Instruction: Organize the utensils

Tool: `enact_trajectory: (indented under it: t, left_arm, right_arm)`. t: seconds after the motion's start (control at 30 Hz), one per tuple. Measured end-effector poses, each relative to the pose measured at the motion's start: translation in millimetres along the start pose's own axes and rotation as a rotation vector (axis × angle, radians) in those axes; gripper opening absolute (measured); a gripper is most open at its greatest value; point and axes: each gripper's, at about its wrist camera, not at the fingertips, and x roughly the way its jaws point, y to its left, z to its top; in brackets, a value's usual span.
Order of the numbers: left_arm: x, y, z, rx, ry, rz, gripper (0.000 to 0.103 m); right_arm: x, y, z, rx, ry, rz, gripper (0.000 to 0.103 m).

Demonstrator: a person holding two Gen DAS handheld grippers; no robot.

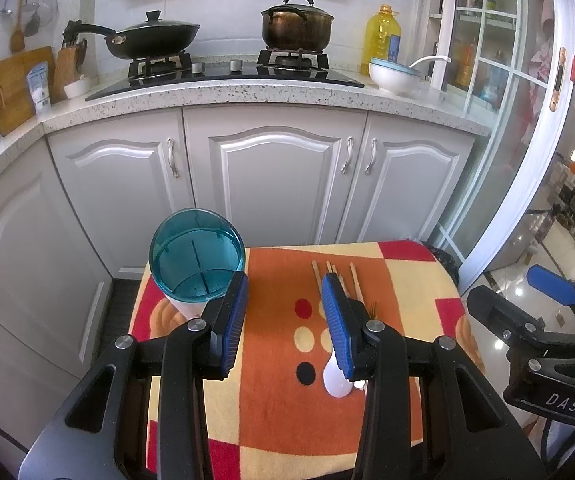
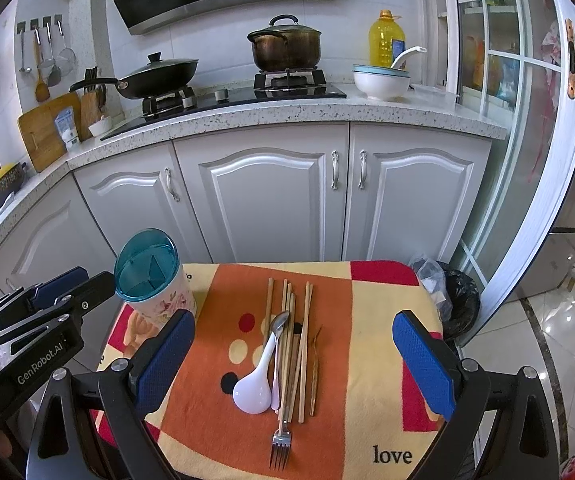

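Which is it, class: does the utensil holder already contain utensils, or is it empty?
Empty: through the utensil holder's teal top only its divider shows.

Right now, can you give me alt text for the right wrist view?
Loose utensils lie in a pile on a patterned cloth: wooden chopsticks, a white spoon, a metal spoon and a fork. The right gripper hangs open above them, and a blue-rimmed holder stands at the cloth's far left corner.

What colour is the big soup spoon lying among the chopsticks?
The soup spoon is plain white, seen best in the right wrist view.
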Motion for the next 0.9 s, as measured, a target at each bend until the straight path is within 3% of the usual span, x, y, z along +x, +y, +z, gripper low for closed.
enact_trajectory:
  t: [0.9]
  left_arm:
    - [4.5, -6.9, -3.0, 0.014, 0.019, -0.005, 0.037]
  right_arm:
    - [5.9, -0.2, -2.8, 0.01, 0.014, 0.017, 0.099]
